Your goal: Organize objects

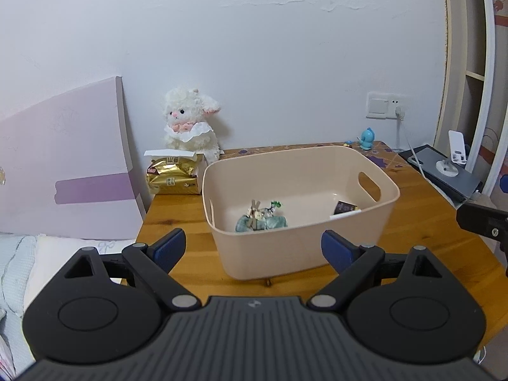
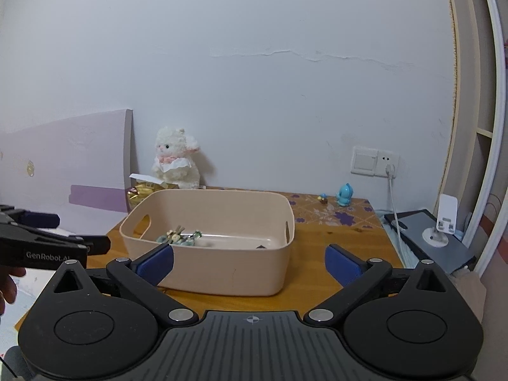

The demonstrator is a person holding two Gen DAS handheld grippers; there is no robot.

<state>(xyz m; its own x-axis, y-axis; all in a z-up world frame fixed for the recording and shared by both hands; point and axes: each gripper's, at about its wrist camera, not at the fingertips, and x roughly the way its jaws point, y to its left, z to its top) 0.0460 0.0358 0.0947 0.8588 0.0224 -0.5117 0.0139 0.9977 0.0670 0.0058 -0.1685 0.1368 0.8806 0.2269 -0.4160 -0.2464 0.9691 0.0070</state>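
Standing on the wooden table (image 1: 177, 216), a beige bin (image 1: 300, 209) is faced by both grippers. The left gripper (image 1: 254, 249) is held spread wide just in front of the bin's near wall, with nothing between its blue pads (image 1: 170, 249). The right gripper (image 2: 249, 262) is likewise held wide apart and empty before the bin (image 2: 222, 273). Inside the bin, a small teal-and-green trinket (image 1: 262, 217) is seen lying on the floor near the front wall, and a dark card (image 1: 344, 208) is seen in the bin's right-hand corner. Behind the bin, a white plush lamb (image 1: 190, 120) is seated against the wall, with a gold tissue pack (image 1: 173, 174) beside it. A blue figurine (image 1: 367, 139) is placed behind the bin's far right corner.
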